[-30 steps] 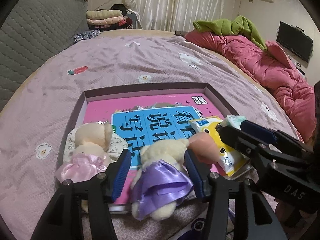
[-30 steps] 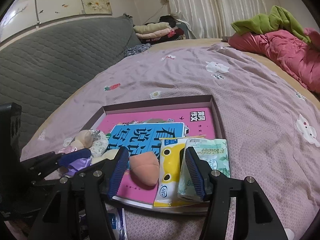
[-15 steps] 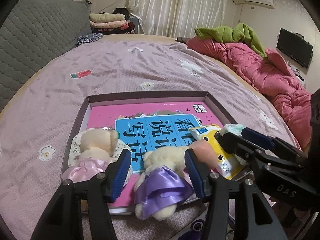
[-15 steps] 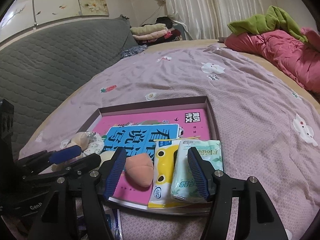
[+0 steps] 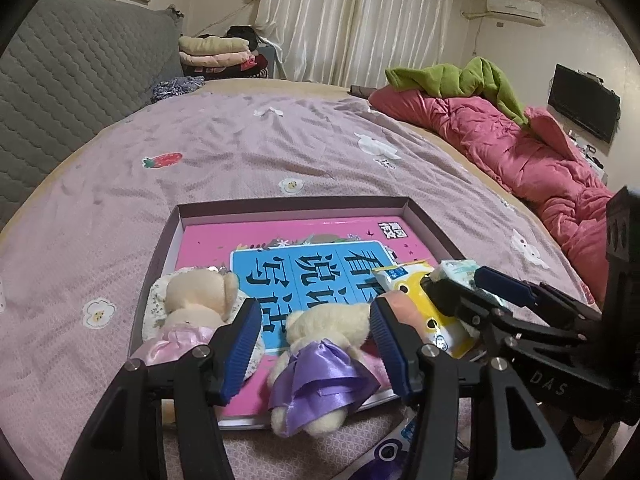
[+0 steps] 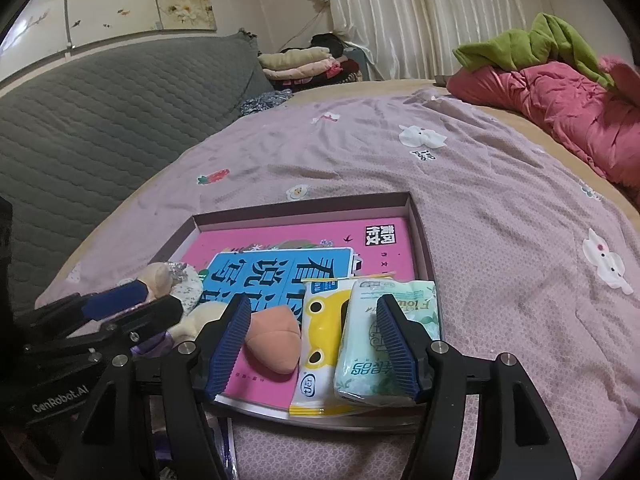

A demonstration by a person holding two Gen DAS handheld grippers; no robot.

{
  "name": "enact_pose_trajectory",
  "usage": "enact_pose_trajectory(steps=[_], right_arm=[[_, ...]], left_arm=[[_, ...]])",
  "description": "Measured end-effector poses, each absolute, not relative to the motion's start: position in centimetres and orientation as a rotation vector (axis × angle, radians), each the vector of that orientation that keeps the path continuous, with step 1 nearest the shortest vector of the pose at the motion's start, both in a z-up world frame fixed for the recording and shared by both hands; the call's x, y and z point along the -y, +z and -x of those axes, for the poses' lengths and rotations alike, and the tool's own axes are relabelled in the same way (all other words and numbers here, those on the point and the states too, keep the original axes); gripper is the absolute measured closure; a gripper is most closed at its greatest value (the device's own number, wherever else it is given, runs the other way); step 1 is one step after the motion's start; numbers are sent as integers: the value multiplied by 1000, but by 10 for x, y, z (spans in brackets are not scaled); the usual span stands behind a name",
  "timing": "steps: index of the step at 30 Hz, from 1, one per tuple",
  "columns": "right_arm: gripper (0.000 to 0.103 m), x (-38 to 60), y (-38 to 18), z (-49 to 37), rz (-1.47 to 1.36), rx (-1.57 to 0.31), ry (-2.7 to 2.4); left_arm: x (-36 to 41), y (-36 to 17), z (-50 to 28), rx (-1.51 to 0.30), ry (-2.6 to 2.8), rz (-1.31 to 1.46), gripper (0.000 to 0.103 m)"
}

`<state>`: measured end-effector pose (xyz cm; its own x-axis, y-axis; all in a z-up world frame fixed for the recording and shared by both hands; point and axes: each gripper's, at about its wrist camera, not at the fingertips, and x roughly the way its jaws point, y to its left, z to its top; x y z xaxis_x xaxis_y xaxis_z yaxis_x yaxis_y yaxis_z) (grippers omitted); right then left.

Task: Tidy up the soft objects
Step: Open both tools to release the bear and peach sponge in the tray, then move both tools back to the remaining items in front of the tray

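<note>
purple-dress bear (image 5: pixel 320 364) clear in left view only; green tissue pk (image 6: pixel 384 344) right.

Both wrist views look down-forward over their own blue fingers toward 12 o'clock, close above the tray (image 5: pixel 424 220) on the bed (image 6: pixel 500 208) — sharing it — left at 9, right at 3.

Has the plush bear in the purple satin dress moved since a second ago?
No. The plush bear in the purple satin dress lies across the near rim of the shallow brown box, same place; only the camera shifted.
</note>
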<state>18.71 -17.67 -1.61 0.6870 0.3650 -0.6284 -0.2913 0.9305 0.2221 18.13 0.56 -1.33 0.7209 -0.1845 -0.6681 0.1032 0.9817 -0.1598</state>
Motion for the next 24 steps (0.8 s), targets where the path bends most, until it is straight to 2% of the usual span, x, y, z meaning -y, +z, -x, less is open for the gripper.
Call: enact_pose_trajectory(steps=[2,14,17,24], right_arm=[[31,177,-16,-187,-105,-721,360],[30,180,-9,-182,-103,-693,356],[30,182,-4,-178,-109,-674,365],[27,190,4,-162,-139,-632,383]], left_arm=[[-7,-11,-180,-742,-156,121,39],[-13,0,-173,-687,-137,111,38],[-15,3,-169,-674,-123,111,26],[-25,0,-160,-717,-99,136,26]])
